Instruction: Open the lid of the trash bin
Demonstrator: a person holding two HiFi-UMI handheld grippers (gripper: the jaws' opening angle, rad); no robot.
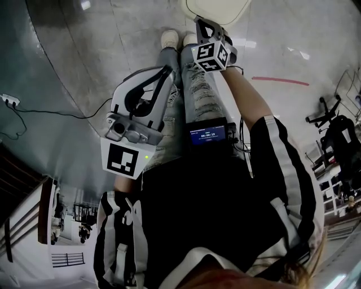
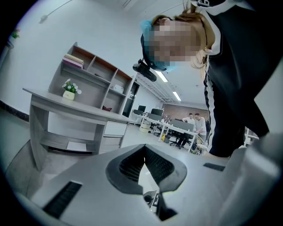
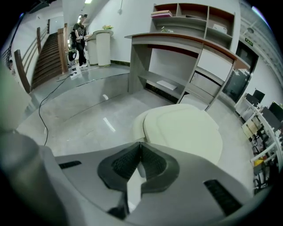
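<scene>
Lid (image 3: pixel 185 132) sits just beyond closed right gripper (image 3: pixel 140 143).

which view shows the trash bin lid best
The right gripper view: the cream trash bin lid sits whole and shut just beyond the jaws. The head view catches only its edge at the top, past the right gripper. The left gripper view faces the office and misses it.

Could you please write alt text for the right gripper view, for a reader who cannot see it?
The right claw, shut and empty, points at a closed cream trash bin lid above a grey floor. A desk with shelves stands behind it, a staircase at far left.
</scene>
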